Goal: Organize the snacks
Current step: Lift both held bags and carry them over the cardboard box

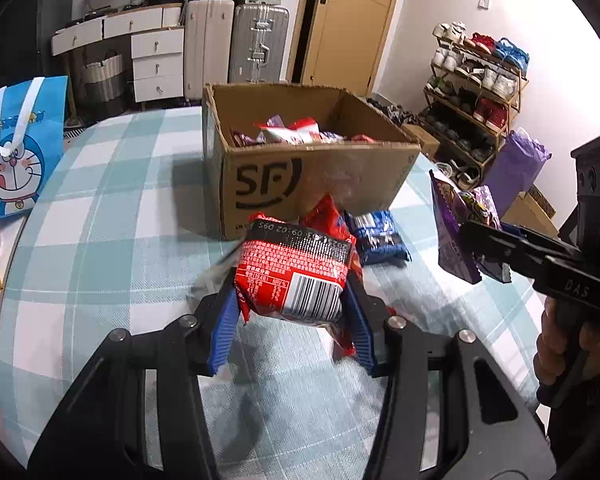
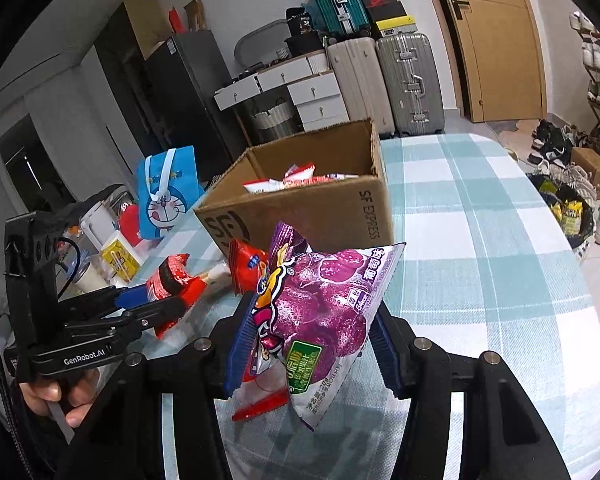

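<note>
Snacks fill both claws. The left gripper [image 1: 290,300] has its blue pads [image 1: 224,320] pressed against a red packet [image 1: 296,276], glossy, with a black band of printed date at its far end and a white barcode panel facing the camera; the packet sits squeezed between the fingers, lifted above the cloth. Just past its far end another red wrapper [image 1: 324,212] sticks up, and a blue packet [image 1: 378,236] lies on the table ahead and a little right of the claw. The right gripper [image 2: 310,344] is clamped on a purple pouch [image 2: 324,312] printed with grape-like fruit, a green label and a cartoon figure; its clear-edged corner pokes out beyond the right finger, and a thin red packet [image 2: 260,406] shows beneath it, between the fingers.

Straight ahead of both claws stands an open cardboard box [image 1: 312,180] marked SF, with red and white snack bags [image 1: 292,130] piled inside. It rests on a tablecloth [image 1: 100,216] checked in pale teal and white. Far left of the left claw a blue Doraemon gift bag [image 1: 18,148] stands at the table's edge. Beyond the box are silver and beige suitcases [image 1: 256,44], white drawers [image 1: 154,64] and a wooden door [image 1: 352,20]; off to the right, a shoe rack [image 1: 476,84] packed with sneakers.
</note>
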`<action>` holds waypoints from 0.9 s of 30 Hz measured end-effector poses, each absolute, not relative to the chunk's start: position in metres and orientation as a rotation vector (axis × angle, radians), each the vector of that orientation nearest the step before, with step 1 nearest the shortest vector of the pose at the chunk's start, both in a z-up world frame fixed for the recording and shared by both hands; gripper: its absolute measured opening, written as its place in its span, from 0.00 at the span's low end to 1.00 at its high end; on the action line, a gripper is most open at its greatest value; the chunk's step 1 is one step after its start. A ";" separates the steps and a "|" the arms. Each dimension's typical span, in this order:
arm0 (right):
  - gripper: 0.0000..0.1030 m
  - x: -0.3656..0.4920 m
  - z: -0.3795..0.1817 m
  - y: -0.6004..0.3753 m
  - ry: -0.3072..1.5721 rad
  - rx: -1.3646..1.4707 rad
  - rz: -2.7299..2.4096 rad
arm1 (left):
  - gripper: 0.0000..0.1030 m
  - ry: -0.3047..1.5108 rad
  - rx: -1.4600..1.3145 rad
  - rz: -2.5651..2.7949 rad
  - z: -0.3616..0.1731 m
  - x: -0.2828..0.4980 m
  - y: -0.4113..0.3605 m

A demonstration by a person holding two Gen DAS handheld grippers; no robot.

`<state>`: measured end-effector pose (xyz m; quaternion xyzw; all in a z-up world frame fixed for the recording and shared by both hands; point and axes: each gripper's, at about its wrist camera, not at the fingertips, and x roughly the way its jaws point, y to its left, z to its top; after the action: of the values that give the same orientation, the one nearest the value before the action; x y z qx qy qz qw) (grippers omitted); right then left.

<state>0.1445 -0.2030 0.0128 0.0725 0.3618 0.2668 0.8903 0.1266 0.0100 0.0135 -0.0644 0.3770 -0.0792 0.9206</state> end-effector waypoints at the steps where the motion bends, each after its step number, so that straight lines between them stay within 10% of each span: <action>1: 0.53 0.144 0.015 -0.203 0.746 0.147 0.558 | 0.45 0.771 -0.136 -0.162 0.015 0.127 0.011; 27: 0.52 0.164 0.036 -0.183 0.706 0.109 0.574 | 0.45 0.699 -0.133 -0.116 0.052 0.173 0.020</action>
<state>0.1636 -0.1830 0.0358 0.0528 0.3407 0.2773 0.8968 0.1727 0.0196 0.0521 -0.0648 0.3418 -0.0570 0.9358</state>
